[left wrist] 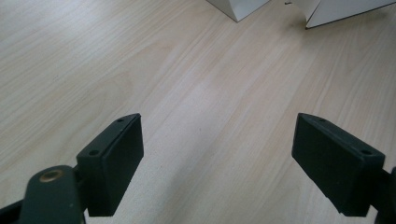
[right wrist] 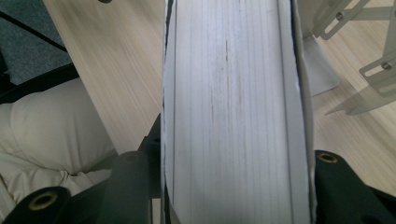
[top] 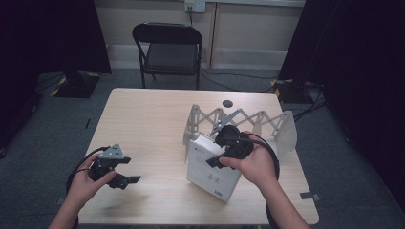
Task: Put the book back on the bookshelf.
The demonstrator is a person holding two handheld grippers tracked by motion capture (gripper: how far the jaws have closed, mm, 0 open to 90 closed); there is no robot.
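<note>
A thick white book (top: 210,177) is tilted at the table's right half, its far end beside the left end plate of a white accordion rack (top: 239,121). My right gripper (top: 216,161) is shut on the book from above. In the right gripper view the book's page edge (right wrist: 233,107) sits between the two black jaws of the right gripper (right wrist: 233,186), whose pads press both covers. My left gripper (top: 130,170) hovers open over bare wood at the front left. The left gripper (left wrist: 217,163) has nothing between its wide-apart jaws.
The light wooden table (top: 143,124) carries a small black disc (top: 228,103) near its far edge. A black folding chair (top: 169,47) stands behind the table. A corner of the book (left wrist: 238,7) and a rack plate (left wrist: 345,9) lie ahead of the left gripper. Rack struts (right wrist: 369,56) lie right of the book.
</note>
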